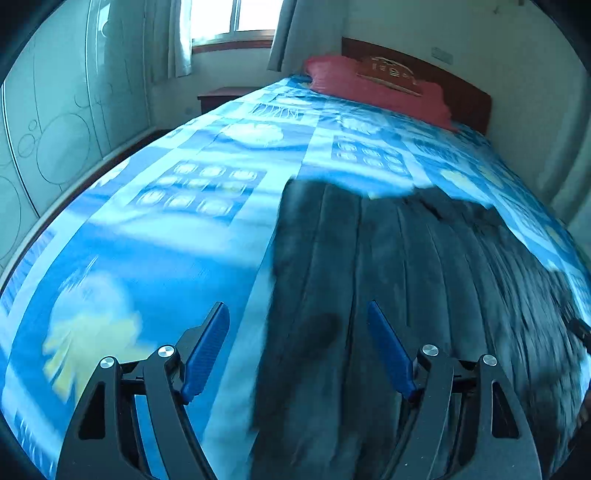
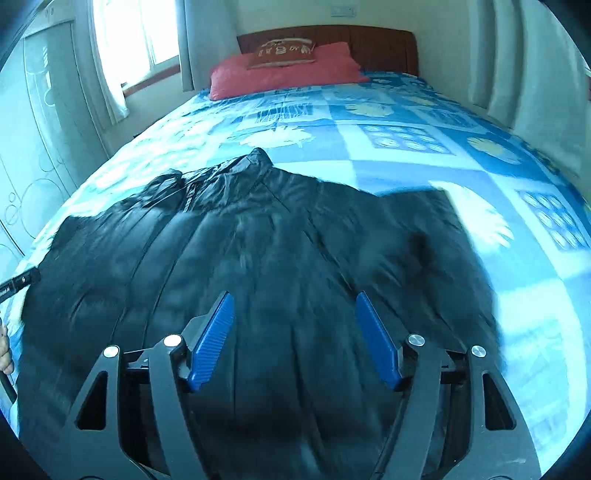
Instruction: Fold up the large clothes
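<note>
Left wrist view: a pale wardrobe (image 1: 55, 147) with circle motifs is seen along the left wall, followed by a curtained window (image 1: 232, 18) and a low wooden nightstand (image 1: 221, 96) beneath it. The bed is covered by a blue patterned bedspread (image 1: 166, 240), with a red pillow (image 1: 373, 88) set against the dark wooden headboard (image 1: 461, 88). The left gripper (image 1: 297, 328) is held wide open with nothing between its blue pads, poised over the left edge of the black quilted jacket (image 1: 388, 277), which is spread flat on the near half of the bedspread.

Right wrist view: the same wardrobe (image 2: 37, 129) and window (image 2: 125, 37) are shown at left, the pillow (image 2: 280, 72) and headboard (image 2: 369, 44) at centre, and pale curtains (image 2: 517, 66) at right. The jacket (image 2: 258, 240) lies collar toward the pillow. The right gripper (image 2: 293, 317) is likewise spread wide and empty above the jacket's lower part.
</note>
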The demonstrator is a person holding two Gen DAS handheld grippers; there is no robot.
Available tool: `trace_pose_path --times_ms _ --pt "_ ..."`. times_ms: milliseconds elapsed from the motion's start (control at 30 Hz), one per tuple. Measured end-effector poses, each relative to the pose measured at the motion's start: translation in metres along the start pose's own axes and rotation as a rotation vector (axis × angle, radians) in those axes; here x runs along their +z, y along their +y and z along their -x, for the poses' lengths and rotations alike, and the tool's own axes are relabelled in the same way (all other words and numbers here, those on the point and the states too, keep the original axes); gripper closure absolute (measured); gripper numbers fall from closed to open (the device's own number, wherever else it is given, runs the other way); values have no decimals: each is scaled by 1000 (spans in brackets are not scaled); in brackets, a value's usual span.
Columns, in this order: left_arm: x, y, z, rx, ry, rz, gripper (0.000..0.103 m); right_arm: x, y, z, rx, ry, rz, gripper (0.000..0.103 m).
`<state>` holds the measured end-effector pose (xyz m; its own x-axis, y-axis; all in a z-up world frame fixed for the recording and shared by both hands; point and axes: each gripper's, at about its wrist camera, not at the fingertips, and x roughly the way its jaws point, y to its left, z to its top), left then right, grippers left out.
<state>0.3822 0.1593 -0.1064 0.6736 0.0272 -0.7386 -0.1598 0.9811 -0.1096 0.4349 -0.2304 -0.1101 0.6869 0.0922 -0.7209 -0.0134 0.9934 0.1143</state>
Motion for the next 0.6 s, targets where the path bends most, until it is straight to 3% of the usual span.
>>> trace_pose_path --times_ms 133,300,433,600 --pt "-59 29 53 -22 16 -11 27 -57 -30 56 -50 50 -23 34" --pt "-129 63 110 -100 102 83 27 -131 -57 110 -91 128 -78 34" --pt "-171 68 143 -144 150 133 27 -184 -65 145 -141 169 -91 34" --pt "-201 63 169 -164 164 157 27 -229 -73 172 -103 199 -150 34"
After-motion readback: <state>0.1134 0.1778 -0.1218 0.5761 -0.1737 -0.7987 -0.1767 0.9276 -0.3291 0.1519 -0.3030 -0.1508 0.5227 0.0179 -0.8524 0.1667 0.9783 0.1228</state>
